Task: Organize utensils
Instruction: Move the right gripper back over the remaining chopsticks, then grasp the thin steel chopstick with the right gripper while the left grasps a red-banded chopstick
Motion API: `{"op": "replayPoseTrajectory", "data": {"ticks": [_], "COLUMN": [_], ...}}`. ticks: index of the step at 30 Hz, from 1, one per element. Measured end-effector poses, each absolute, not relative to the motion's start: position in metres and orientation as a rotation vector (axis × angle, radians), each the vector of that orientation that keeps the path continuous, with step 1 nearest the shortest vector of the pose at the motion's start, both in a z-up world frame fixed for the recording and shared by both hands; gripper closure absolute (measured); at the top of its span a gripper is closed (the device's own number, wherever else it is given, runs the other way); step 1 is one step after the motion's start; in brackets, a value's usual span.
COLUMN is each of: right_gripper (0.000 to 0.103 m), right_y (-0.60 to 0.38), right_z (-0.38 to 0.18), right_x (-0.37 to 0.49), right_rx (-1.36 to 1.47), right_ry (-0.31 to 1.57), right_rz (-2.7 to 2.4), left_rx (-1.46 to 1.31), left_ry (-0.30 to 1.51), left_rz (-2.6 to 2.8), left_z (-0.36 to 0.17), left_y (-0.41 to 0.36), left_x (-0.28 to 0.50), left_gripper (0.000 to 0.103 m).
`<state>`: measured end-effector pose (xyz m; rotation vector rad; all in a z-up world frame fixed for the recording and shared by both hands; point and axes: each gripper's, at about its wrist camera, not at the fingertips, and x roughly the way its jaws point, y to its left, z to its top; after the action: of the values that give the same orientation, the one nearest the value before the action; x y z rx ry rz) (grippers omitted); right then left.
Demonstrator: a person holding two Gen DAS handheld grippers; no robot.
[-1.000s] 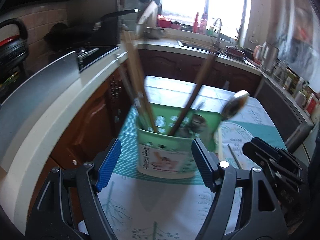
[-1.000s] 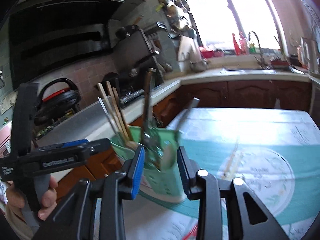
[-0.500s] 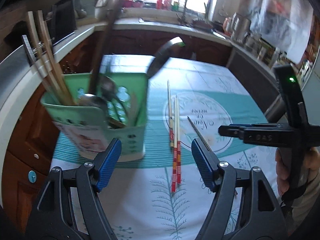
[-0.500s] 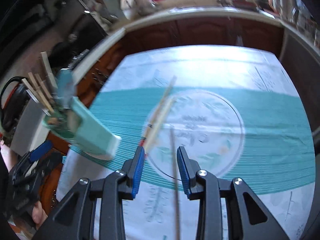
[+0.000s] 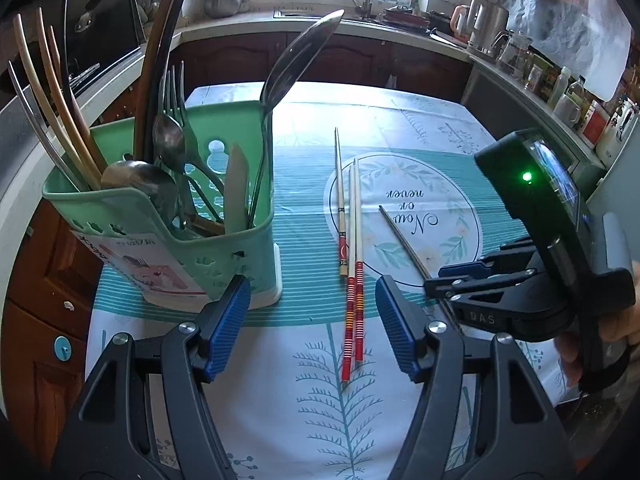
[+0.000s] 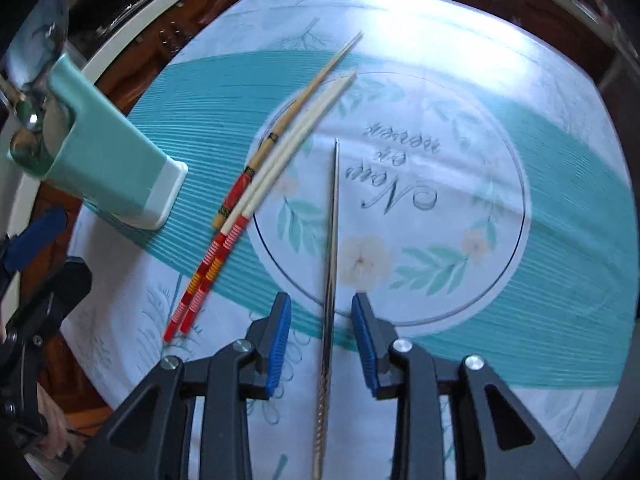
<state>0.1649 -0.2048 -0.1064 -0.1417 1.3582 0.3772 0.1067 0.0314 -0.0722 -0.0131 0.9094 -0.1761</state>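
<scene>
The metal chopstick [image 6: 330, 248] lies alone on the bench's tablecloth [image 6: 520, 160], right between the right gripper [image 6: 320, 334], whose jaws have just been narrowing, pads clear of it. Three striped chopsticks [image 5: 352, 248] lie beside it, under the half-open, empty left gripper [image 5: 312, 320], also closing. Green utensil caddy [image 5: 168, 240] stands left.

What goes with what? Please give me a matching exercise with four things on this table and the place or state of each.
Things:
1. metal chopstick
2. striped chopsticks
3. green holder
4. fork

Places:
A. upright in the holder
B. between the right gripper's open jaws
C. ahead of the left gripper, flat on the cloth
D. left side of the cloth, full of utensils

Pairs: 1-B, 2-C, 3-D, 4-A
</scene>
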Motion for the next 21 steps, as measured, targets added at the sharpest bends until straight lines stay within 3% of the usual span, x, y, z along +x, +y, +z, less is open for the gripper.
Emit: {"op": "replayPoseTrajectory", "data": {"ticks": [5,11,15,21], "right_gripper": [0.097,0.098,0.098,0.098], "right_y": [-0.194,-0.204,-0.239,-0.289], "right_z": [-0.108,-0.107,-0.104,-0.099], "right_x": [0.168,0.168,0.169,0.172], "right_rx": [-0.277,-0.218,-0.047,0.171], "right_ry": [1.385,1.382,1.354,1.298], "right_rz": [0.349,0.364,0.375,0.377], "left_rx": [0.002,0.052,0.110,0.185], "left_ry": [0.920,0.980,1.017,1.089], "left_rz": [-0.184,-0.270,-0.309,-0.269], "left_z": [-0.076,-0.083,-0.086,-0.094], "left_y": [0.040,0.019,-0.002,-0.037], "left_x": [0.111,0.124,0.139,0.178], "left_gripper": [0.040,0.041,0.059,0.069]}}
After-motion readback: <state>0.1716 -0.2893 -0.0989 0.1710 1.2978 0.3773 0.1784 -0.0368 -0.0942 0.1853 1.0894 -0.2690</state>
